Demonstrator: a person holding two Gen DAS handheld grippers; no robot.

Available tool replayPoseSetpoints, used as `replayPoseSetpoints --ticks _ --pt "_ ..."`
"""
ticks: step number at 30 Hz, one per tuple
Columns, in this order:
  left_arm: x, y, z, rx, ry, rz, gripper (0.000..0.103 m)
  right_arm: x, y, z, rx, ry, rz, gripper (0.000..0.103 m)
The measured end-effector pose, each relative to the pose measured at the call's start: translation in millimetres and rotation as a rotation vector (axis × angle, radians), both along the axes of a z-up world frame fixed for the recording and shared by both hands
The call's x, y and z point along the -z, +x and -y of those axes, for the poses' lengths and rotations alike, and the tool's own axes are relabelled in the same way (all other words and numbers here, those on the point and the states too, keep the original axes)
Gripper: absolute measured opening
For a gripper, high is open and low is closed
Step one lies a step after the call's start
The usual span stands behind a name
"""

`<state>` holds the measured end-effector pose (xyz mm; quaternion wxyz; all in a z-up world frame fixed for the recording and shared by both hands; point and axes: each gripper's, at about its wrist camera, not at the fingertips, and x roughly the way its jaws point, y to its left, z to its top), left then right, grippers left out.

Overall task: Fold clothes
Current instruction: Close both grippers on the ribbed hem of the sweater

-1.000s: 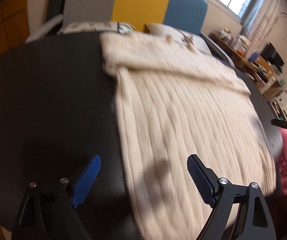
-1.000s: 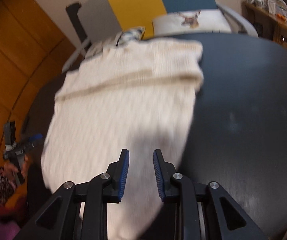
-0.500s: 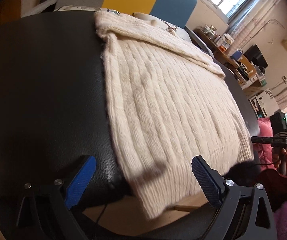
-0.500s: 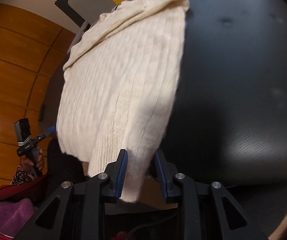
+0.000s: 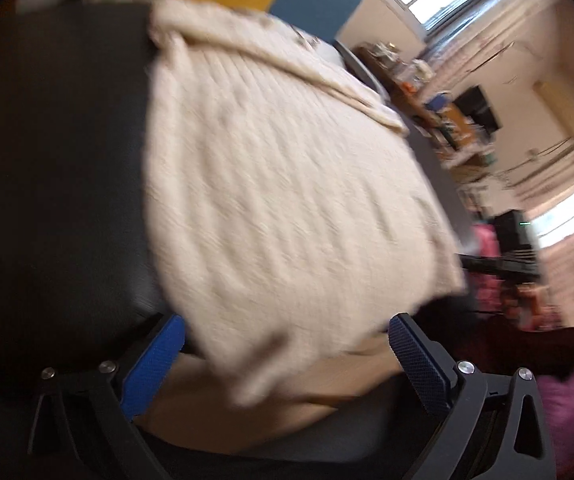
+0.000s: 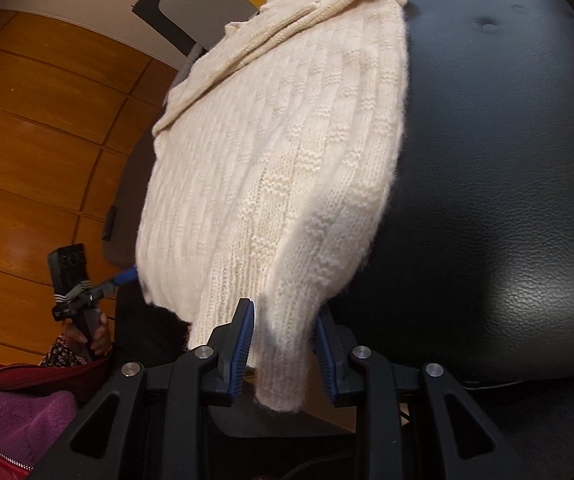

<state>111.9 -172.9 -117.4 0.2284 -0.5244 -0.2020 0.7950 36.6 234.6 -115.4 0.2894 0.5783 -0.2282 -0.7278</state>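
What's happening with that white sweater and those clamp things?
A person is folding a cream sweater spread on a black cushioned surface, holding a hand-held gripper in each hand. The right hand-held gripper has the sweater's hanging bottom corner between its blue pads, not clearly pinched. The left hand-held gripper is opening wide at the other bottom corner, gripping nothing. No fold is made yet.

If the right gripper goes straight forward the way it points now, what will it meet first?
Most likely the hanging hem corner of the cream knitted sweater: it already lies between the blue pads of the right gripper, which do not visibly press it. The edge of the black leather surface follows, though depth is unclear.
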Motion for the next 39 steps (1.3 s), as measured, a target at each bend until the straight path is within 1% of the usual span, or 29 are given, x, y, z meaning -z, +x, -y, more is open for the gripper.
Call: replayPoseSetpoints --ticks 5,7,12,15,17,19,20,21,22,23,25,26,27,28,32,34,37,38,39 --pt "8.2 -2.4 10.6 -0.069 0.062 0.03 0.101 3.0 0.6 2.6 -0.004 -0.044 -0.002 0.03" --pt "8.1 0.5 15.6 -0.085 0.077 0.04 0.097 3.8 3.2 2.6 -0.015 -0.056 0.006 0.03" --pt "8.0 -1.2 6.6 -0.06 0.043 0.05 0.098 8.4 4.2 10.9 -0.054 -0.078 0.018 0.03" --pt "6.0 -5.7 1.2 -0.059 0.017 0.043 0.098 7.6 2.2 19.9 -0.051 -0.071 0.009 0.029" --pt "7.4 -5.2 2.3 -0.069 0.022 0.05 0.098 5.3 1.5 25.4 -0.047 -0.038 -0.002 0.029" --pt "7.9 -5.9 5.1 -0.084 0.032 0.059 0.097 3.6 1.8 26.7 -0.037 -0.013 -0.011 0.026" --pt "8.1 -5.9 6.7 -0.09 0.032 0.063 0.095 3.1 2.0 26.6 -0.029 0.003 -0.013 0.017" --pt "8.4 -5.4 9.6 -0.097 0.023 0.067 0.089 2.6 2.2 26.4 -0.02 0.019 -0.016 0.012" --pt "8.6 -4.7 13.6 -0.108 0.013 0.074 0.081 2.3 2.3 25.9 -0.016 0.025 -0.015 0.01" --pt "8.9 -4.0 17.5 -0.119 0.003 0.08 0.075 2.0 2.5 23.8 -0.01 0.025 -0.015 0.009" --pt "11.2 -1.8 26.0 -0.137 -0.014 0.093 0.05 1.4 3.0 19.6 0.002 0.025 -0.015 0.009" --pt "12.7 -0.6 30.3 -0.146 -0.022 0.1 0.044 1.4 2.8 18.4 0.007 0.022 -0.01 0.008" --pt "13.8 0.2 33.5 -0.152 -0.023 0.105 0.036 1.5 2.6 17.3 0.012 0.019 -0.006 0.008" --pt "14.5 0.7 35.7 -0.157 -0.018 0.11 0.034 0.7 2.8 15.7 0.018 0.014 -0.005 0.008" --pt "11.0 1.6 33.0 -0.137 -0.001 0.105 0.034 -2.0 5.0 9.2 0.038 0.0 -0.006 0.008" --pt "10.8 1.7 32.2 -0.137 0.012 0.105 0.04 -1.0 5.8 6.0 0.044 -0.008 -0.002 0.008" --pt "11.4 1.5 34.9 -0.157 0.056 0.113 0.042 2.5 6.3 5.2 0.046 -0.008 0.008 0.009" --pt "10.7 1.9 35.3 -0.158 0.066 0.108 0.042 3.7 6.1 6.8 0.047 -0.008 0.01 0.008" --pt "9.0 2.5 34.3 -0.153 0.068 0.096 0.029 4.9 5.9 8.3 0.048 -0.007 0.011 0.008"
